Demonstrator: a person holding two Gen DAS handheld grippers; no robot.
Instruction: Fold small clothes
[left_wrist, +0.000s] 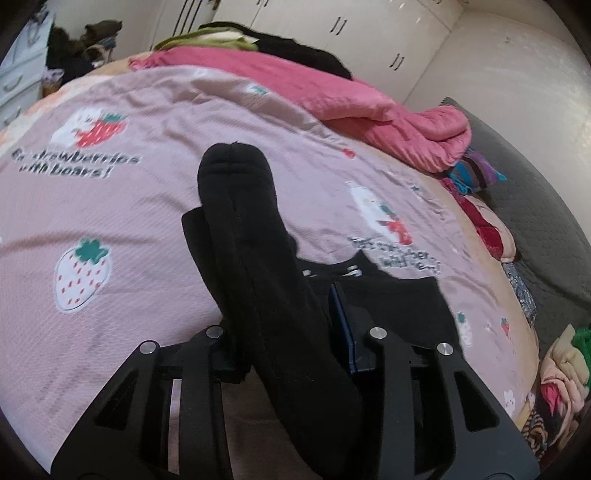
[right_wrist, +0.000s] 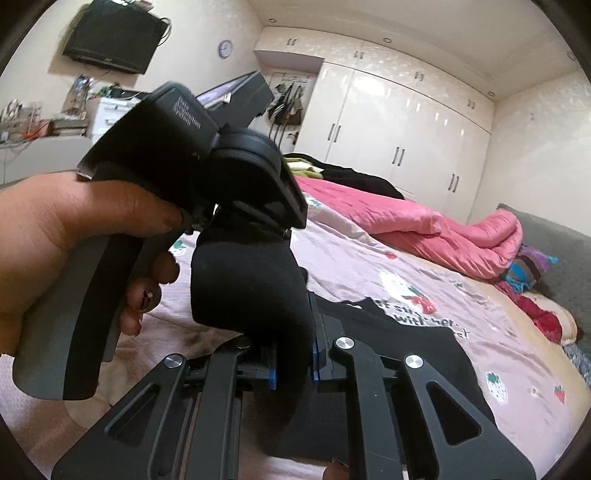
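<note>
A black sock (left_wrist: 236, 206) runs lengthwise between the fingers of my left gripper (left_wrist: 264, 254), which is shut on it; its toe end sticks out forward over the pink strawberry sheet (left_wrist: 110, 206). In the right wrist view my right gripper (right_wrist: 291, 332) is shut on the other end of the sock (right_wrist: 251, 291), blue pads pressing both sides. The sock bends up to the left gripper (right_wrist: 255, 225), held by a hand (right_wrist: 55, 240) just above and to the left. A black garment with white print (right_wrist: 406, 332) lies flat on the bed under and right of both grippers.
A crumpled pink quilt (left_wrist: 369, 99) lies along the far side of the bed. Colourful clothes (left_wrist: 476, 173) are piled at the right edge beside a grey cushion (left_wrist: 535, 206). White wardrobes (right_wrist: 406, 122) line the back wall.
</note>
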